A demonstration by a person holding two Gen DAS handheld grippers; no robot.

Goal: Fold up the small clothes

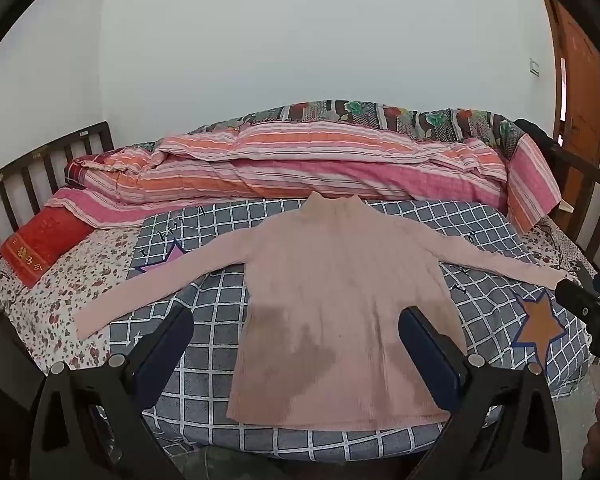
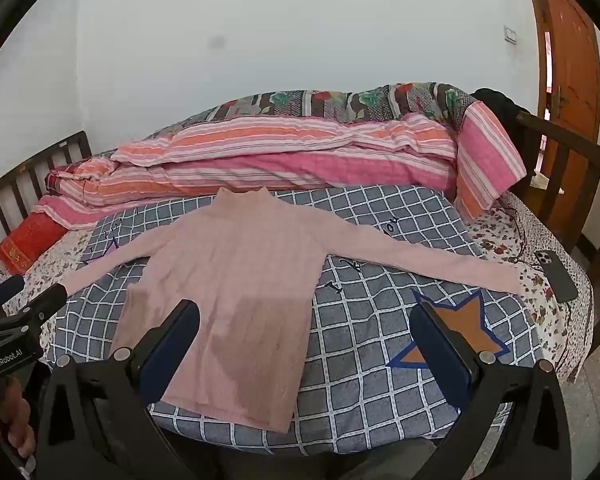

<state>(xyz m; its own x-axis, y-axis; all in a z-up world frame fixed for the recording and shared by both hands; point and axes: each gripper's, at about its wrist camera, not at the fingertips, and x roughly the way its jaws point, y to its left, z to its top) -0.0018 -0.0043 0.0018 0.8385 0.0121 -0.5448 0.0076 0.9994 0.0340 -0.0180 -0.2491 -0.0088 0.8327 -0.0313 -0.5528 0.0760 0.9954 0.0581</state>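
Observation:
A pink long-sleeved sweater (image 1: pixel 340 300) lies flat on a grey checked cloth (image 1: pixel 220 312) on the bed, collar toward the far side, both sleeves spread out. It also shows in the right wrist view (image 2: pixel 236 292). My left gripper (image 1: pixel 296 324) is open and empty, held above the sweater's lower half. My right gripper (image 2: pixel 306 316) is open and empty, above the sweater's right hem and the cloth. The right gripper's body shows at the right edge of the left wrist view (image 1: pixel 588 304). The left gripper's body shows at the left edge of the right wrist view (image 2: pixel 16 320).
A rolled pink striped quilt (image 1: pixel 300 168) lies along the far side of the bed. A red pillow (image 1: pixel 44 240) sits at far left. A phone (image 2: pixel 558 274) lies at the bed's right edge. Wooden rails (image 2: pixel 572 168) bound the bed; a door (image 2: pixel 568 64) stands right.

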